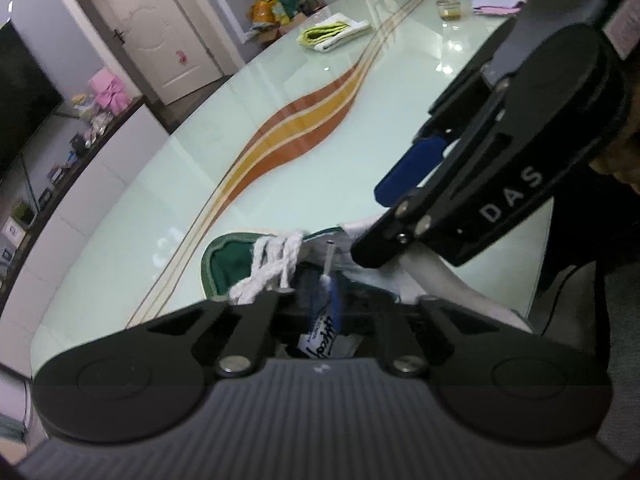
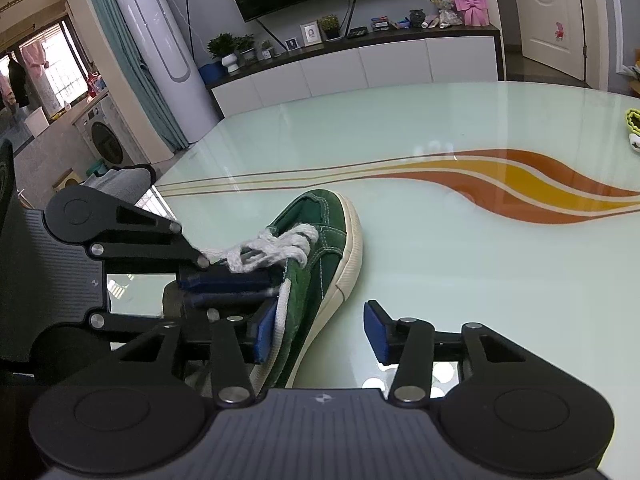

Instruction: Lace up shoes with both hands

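Right wrist view: green shoe (image 2: pixel 320 248) lies on its side on the pale green glass table (image 2: pixel 440 128), toe pointing away, white sole facing right. White lace (image 2: pixel 272 252) is bunched in loops over the front eyelets, w/ one strand running down along the shoe toward the cam. Right gripper (image 2: pixel 320 332) has its fingers wide apart; the left blue pad touches the lace strand beside the shoe, the right pad hangs over bare table, nothing clamped. Left gripper (image 2: pixel 228 284) comes in from the left side, its blue pads pressed together at the shoe's throat, just under the lace loops; can't tell for sure if a strand is between them.

Left wrist view: shoe (image 1: pixel 224 264) sits close below the cam, green toe away, lace (image 1: pixel 276 260) crossed over it. Left gripper's fingers are mostly hidden under the housing, pads close together over the shoe opening, a thin white aglet (image 1: pixel 329 256) sticking up just ahead of them. Right gripper (image 1: pixel 384 224) reaches in from the upper right, one blue pad visible above the shoe. Orange-yellow stripe (image 1: pixel 304 128) runs across the table; folded cloth (image 1: pixel 332 32) and plastic cup (image 1: pixel 447 4) sit far back, well apart from the shoe.
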{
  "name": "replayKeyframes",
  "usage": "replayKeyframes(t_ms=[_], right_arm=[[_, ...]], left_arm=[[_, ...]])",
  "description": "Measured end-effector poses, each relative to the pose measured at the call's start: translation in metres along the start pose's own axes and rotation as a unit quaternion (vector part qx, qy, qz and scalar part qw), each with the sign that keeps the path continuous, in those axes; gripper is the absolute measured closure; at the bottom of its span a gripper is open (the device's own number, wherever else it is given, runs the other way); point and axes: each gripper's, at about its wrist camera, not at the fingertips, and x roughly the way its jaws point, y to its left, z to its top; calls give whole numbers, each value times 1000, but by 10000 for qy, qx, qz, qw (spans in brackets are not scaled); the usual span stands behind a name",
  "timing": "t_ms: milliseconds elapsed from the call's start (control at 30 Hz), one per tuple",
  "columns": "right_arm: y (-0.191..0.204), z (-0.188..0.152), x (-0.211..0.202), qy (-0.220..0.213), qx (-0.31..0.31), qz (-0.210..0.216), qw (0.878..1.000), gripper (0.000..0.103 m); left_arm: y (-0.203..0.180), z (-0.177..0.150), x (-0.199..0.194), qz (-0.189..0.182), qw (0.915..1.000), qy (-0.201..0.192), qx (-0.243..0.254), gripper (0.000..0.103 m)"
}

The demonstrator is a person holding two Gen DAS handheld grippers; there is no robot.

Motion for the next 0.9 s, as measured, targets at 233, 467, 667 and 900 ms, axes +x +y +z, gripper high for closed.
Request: replayKeyframes(t_ms=[233,467,667,900], right_arm=[[0,0,1,2,14,-25,10000,46],[0,0,3,-8,-5,-50,10000,44],[-2,1,4,-6,0,-50,10000,43],[1,0,3,11,6,-54,10000,43]], left_arm=[[-9,2,-2,161,9997,-89,145,98],[-11,6,0,223,9994,-93,244,98],[-10,9,-6,256,9991,-290,171,98],[-9,8,-7,185,9992,-334,121,98]])
